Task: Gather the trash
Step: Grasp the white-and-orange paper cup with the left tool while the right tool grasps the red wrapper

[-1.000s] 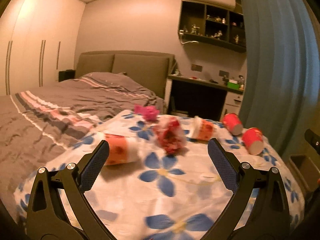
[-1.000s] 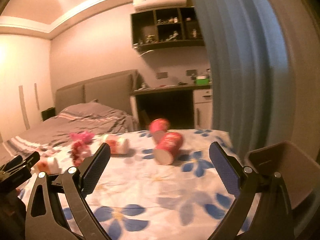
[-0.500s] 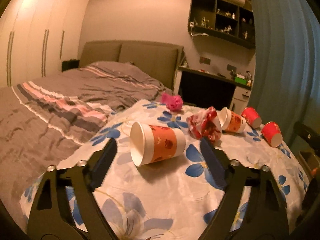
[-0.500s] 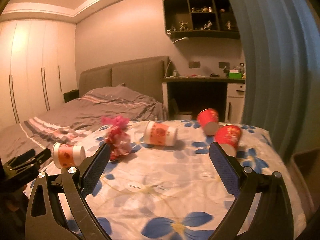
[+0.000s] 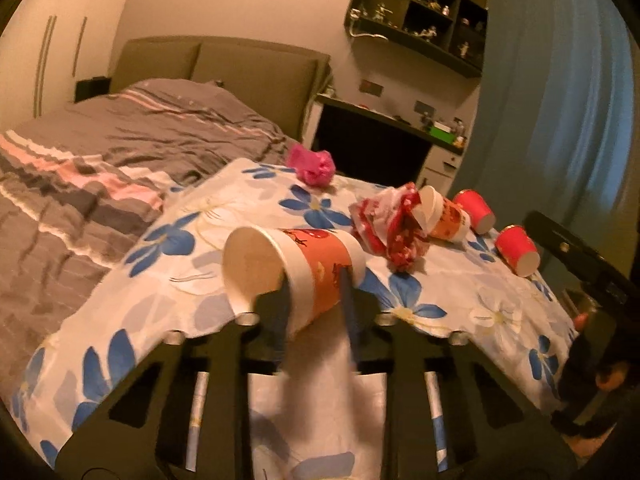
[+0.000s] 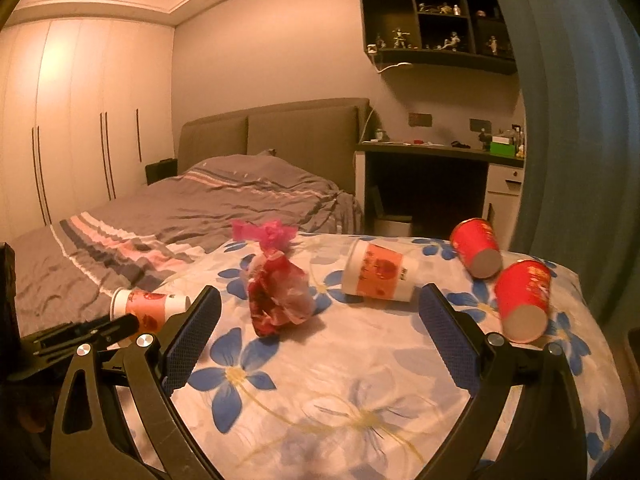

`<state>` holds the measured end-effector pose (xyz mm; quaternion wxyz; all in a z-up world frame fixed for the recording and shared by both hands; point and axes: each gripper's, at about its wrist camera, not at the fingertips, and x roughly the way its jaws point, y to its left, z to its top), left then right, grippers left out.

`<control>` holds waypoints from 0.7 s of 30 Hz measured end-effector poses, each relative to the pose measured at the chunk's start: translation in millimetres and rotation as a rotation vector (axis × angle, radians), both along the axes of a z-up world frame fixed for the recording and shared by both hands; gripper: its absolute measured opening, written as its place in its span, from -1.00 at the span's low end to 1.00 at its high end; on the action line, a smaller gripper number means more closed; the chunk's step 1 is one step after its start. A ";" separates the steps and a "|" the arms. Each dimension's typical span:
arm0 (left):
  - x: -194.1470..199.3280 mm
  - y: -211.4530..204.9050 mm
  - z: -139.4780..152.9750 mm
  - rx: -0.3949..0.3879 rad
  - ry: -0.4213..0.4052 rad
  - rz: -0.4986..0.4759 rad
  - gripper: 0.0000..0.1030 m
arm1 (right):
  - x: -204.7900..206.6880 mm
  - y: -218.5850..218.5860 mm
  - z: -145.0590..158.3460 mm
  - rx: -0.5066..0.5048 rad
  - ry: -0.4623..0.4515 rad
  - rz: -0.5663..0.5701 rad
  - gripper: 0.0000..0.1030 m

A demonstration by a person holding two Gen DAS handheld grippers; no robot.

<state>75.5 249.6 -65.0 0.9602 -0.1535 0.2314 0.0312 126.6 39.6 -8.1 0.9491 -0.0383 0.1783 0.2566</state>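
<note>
Two red cups [image 6: 520, 300] & wrapper [image 6: 278, 300] lie beyond; left hand-held gripper [image 5: 312, 304] clamps paper cup [image 5: 292, 268], right hand-held gripper [image 6: 320, 344] spread wide

Dim, warm orange indoor light falls from a bright ceiling cove at upper left. Soft shadows, strong fisheye bending and dark corners; near parts blur in the left view.

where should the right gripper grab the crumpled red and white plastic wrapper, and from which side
Grip the crumpled red and white plastic wrapper across its bulging middle, coming from the near side, where the open right gripper already points at it. It is a soft, irregular wad with no rim or handle, so its widest part likely gives the pads most to pinch. The white and orange paper cup lies apart, to the right.
</note>
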 end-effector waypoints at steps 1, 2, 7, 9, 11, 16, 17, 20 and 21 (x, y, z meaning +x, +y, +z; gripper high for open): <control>0.9 0.2 -1.1 -0.011 -0.002 -0.015 -0.81 | 2.2 4.3 -0.5 -0.005 0.002 0.005 0.85; 1.5 -0.1 -1.8 -0.018 -0.005 -0.030 -0.85 | 4.8 8.5 -1.0 -0.009 0.005 0.010 0.85; 2.8 -2.1 -1.3 -0.013 -0.012 -0.017 -0.97 | 18.1 29.4 -3.7 -0.031 0.018 0.040 0.85; -0.1 -0.5 2.1 -0.025 -0.031 0.003 -0.97 | 25.4 38.3 -5.9 -0.042 0.028 0.052 0.83; -4.5 2.4 7.1 -0.035 -0.051 0.029 -0.97 | 34.9 46.4 -7.1 -0.052 0.039 0.055 0.82; -11.0 9.5 17.4 -0.013 -0.060 0.091 -0.97 | 62.3 69.0 -13.6 -0.090 0.066 0.050 0.76; -12.3 11.0 18.4 -0.011 -0.061 0.097 -0.97 | 67.9 72.7 -15.3 -0.096 0.079 0.052 0.74; -13.9 12.9 22.4 0.001 -0.064 0.109 -0.97 | 78.9 81.4 -20.0 -0.112 0.112 0.058 0.57; -14.0 13.0 23.4 0.006 -0.064 0.112 -0.97 | 82.0 84.6 -20.9 -0.119 0.119 0.061 0.53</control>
